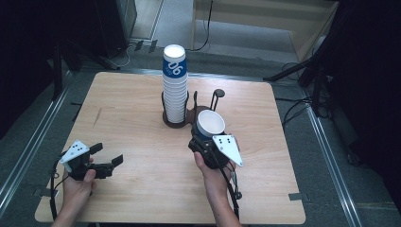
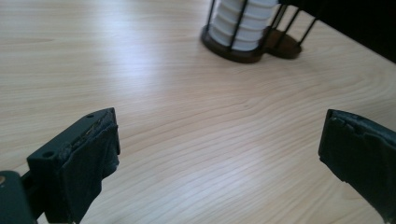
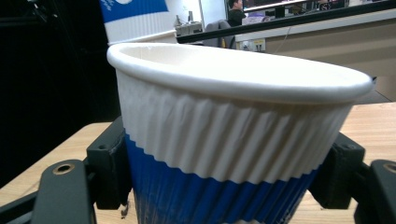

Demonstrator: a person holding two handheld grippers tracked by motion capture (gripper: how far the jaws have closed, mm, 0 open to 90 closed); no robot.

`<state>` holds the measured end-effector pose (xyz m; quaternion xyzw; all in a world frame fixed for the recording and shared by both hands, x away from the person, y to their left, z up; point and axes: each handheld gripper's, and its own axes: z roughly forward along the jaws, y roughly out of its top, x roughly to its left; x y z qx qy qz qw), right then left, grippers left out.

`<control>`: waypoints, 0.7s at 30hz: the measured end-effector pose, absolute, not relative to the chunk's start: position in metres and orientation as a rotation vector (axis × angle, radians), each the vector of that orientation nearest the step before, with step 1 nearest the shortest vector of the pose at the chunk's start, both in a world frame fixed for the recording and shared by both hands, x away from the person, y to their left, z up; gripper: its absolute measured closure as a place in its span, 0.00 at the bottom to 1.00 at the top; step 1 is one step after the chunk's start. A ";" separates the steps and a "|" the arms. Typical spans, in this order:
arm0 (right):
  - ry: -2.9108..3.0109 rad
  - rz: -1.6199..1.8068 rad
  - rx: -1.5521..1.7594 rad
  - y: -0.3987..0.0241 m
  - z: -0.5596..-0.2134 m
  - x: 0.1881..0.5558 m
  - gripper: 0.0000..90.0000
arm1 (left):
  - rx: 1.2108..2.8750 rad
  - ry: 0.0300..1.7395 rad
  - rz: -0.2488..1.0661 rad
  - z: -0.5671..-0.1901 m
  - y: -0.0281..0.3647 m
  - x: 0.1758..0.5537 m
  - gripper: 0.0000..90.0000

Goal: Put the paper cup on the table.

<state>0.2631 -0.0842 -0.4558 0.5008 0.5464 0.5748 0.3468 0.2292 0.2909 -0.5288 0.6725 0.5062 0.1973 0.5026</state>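
Left gripper: well to the left of the cup holder, low over the table's near-left part; its jaws stand wide apart with nothing between them, only bare wood under them in the left gripper view.
Stack of cups: upright in the cup holder, white ribbed sides with a blue band at the top; it stands beyond the left gripper and to its right.
Cup holder: dark wire frame on a round base, at the table's middle toward the far edge.
Paper cup: just to the right of the cup holder and nearer the person, mouth up and tilted, white ribbed top over a blue lower part.
Right gripper: closed on the paper cup, one jaw pressing each side of its blue part.
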 end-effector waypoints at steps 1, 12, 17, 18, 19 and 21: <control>1.424 1.490 1.296 -0.087 -0.457 0.264 0.26 | 1.623 1.234 0.483 -0.530 0.295 0.229 0.00; 1.380 1.437 1.319 -0.110 -0.467 0.275 0.26 | 1.579 1.324 0.558 -0.539 0.331 0.229 0.00; 1.366 1.386 1.319 -0.121 -0.471 0.283 0.26 | 1.579 1.337 0.579 -0.544 0.337 0.230 0.00; 1.361 1.381 1.321 -0.123 -0.472 0.284 0.26 | 1.571 1.344 0.574 -0.546 0.338 0.231 0.00; 1.351 1.378 1.332 -0.126 -0.472 0.287 0.26 | 1.566 1.346 0.570 -0.546 0.338 0.231 0.00; 1.342 1.375 1.341 -0.132 -0.473 0.291 0.26 | 1.561 1.335 0.580 -0.547 0.337 0.231 0.00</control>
